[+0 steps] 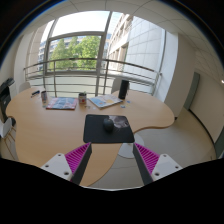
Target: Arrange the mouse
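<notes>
A dark mouse point(109, 125) lies on a black mouse mat point(106, 129) at the near edge of a curved wooden table point(50, 128). My gripper point(113, 160) is open and empty, held in the air short of the table edge. Its fingers with magenta pads point(76, 157) stand wide apart, and the mat and mouse lie just ahead of them, roughly centred between them.
On the far side of the table lie a colourful book point(62, 103), a cup point(83, 98), a light-coloured book point(104, 101) and a dark upright object point(123, 89). A railing point(90, 66) and large windows stand behind. Grey floor point(180, 135) lies to the right of the table.
</notes>
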`<state>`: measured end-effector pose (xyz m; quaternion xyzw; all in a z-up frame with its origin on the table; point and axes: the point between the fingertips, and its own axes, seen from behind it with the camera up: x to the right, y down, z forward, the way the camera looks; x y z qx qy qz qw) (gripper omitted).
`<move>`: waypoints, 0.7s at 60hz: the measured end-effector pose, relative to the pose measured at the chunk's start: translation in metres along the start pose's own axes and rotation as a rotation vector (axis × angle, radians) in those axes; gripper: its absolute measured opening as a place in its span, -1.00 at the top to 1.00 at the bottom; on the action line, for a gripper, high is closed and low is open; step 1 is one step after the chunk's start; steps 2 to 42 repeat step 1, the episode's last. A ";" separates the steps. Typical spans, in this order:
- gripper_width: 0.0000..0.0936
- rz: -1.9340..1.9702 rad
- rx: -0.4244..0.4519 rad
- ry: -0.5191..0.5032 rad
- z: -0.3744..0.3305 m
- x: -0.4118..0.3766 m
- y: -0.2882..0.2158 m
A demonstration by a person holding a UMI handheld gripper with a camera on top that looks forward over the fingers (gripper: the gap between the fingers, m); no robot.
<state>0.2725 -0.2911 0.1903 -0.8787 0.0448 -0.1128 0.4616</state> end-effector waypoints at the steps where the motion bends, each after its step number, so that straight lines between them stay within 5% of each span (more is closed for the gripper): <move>1: -0.80 -0.001 0.000 -0.002 0.000 0.000 0.000; 42: -0.80 -0.001 0.000 -0.002 0.000 0.000 0.000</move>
